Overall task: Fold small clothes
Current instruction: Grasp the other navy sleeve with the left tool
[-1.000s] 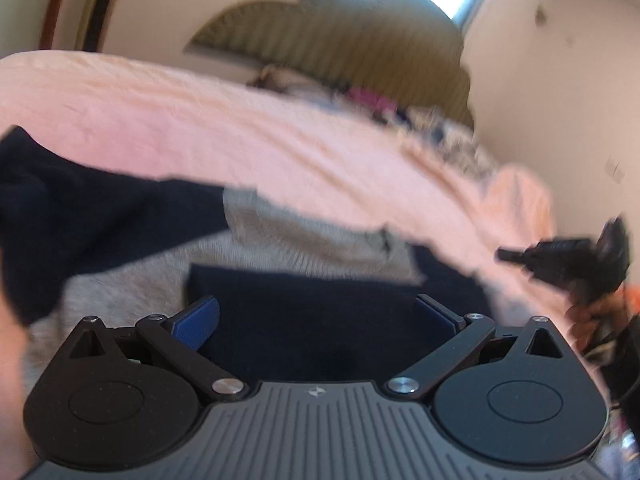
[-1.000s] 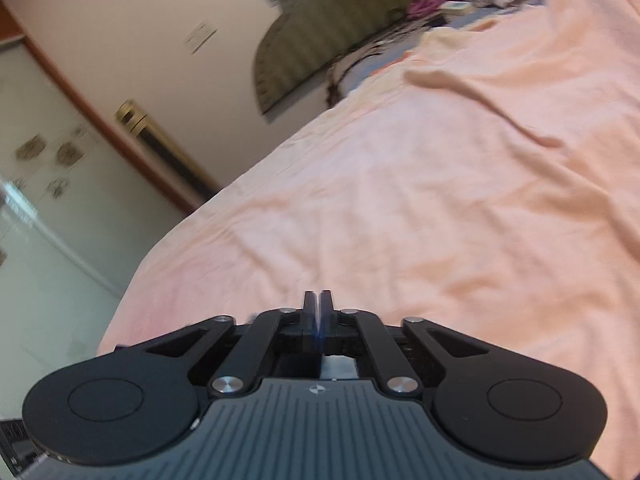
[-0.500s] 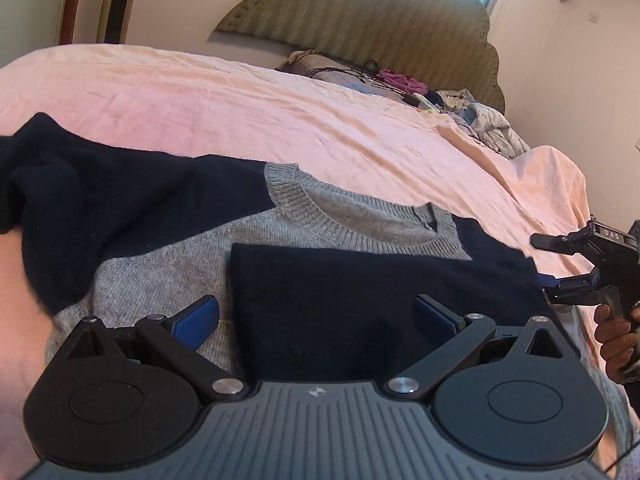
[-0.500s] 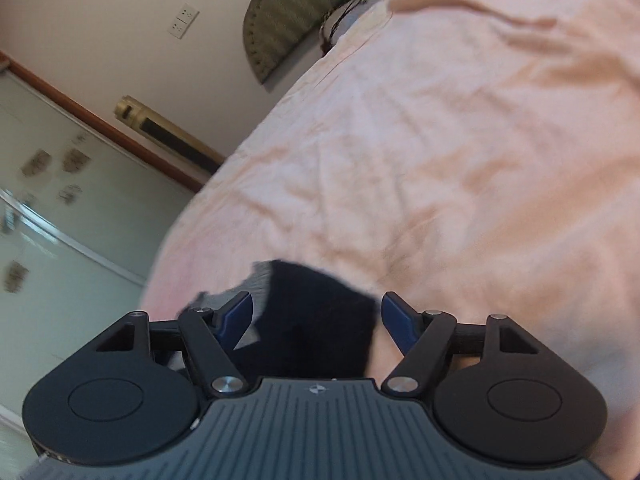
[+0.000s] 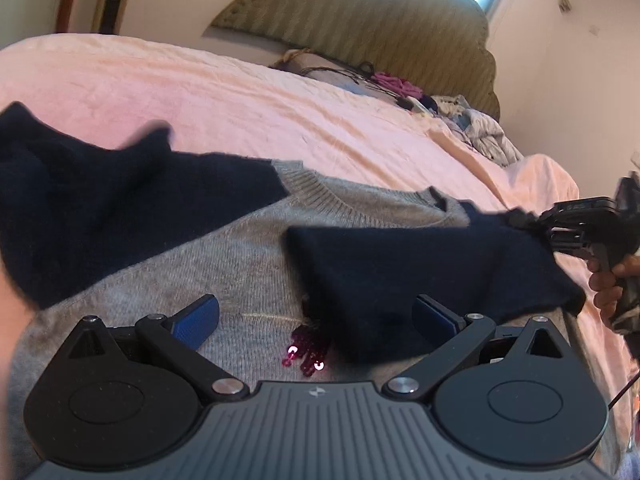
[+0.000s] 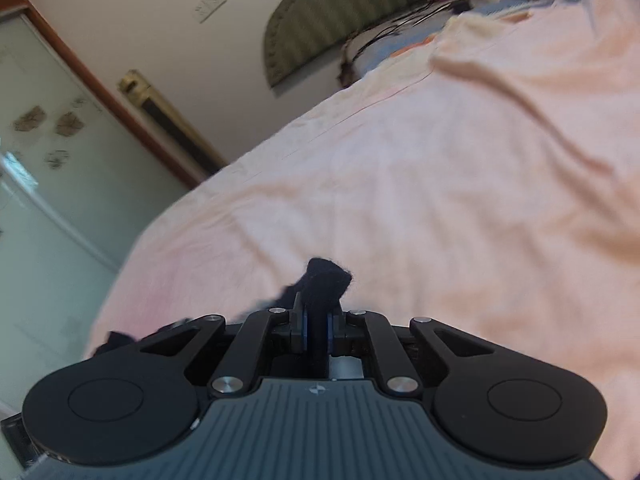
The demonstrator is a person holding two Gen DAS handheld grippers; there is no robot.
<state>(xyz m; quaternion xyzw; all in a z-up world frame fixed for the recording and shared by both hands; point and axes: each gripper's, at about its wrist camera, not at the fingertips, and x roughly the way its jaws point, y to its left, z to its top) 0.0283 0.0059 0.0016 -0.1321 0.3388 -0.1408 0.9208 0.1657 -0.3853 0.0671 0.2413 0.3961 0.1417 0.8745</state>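
1. Left wrist view. Left gripper [image 5: 316, 318] spread wide, nothing between the pads; hovering low over the grey chest of the sweater [image 5: 240, 256], probably ready to pin or take the next edge. Sweater flat on the pink sheet [image 5: 248, 108], neck towards the headboard [image 5: 360, 12]. Navy right sleeve [image 5: 400, 264] folded across the chest, apparently the first step of the fold; navy left sleeve [image 5: 92, 208] spread out at the side, not yet folded. Pink sequins [image 5: 306, 354] showing on the chest just beside the sleeve edge.
2. Same view, right edge. Right gripper [image 5: 532, 222] at the shoulder end of the right sleeve, hand [image 5: 608, 280] on the handle. Pale lettering on that gripper too blurred to read.
3. Right wrist view. Right gripper [image 6: 317, 326] just closed, pinching a tuft of navy knit [image 6: 326, 280] between the pads, probably to tug the sleeve straight. Only pink sheet [image 6: 440, 200] ahead. No readable writing; small emblem on the gripper body only.
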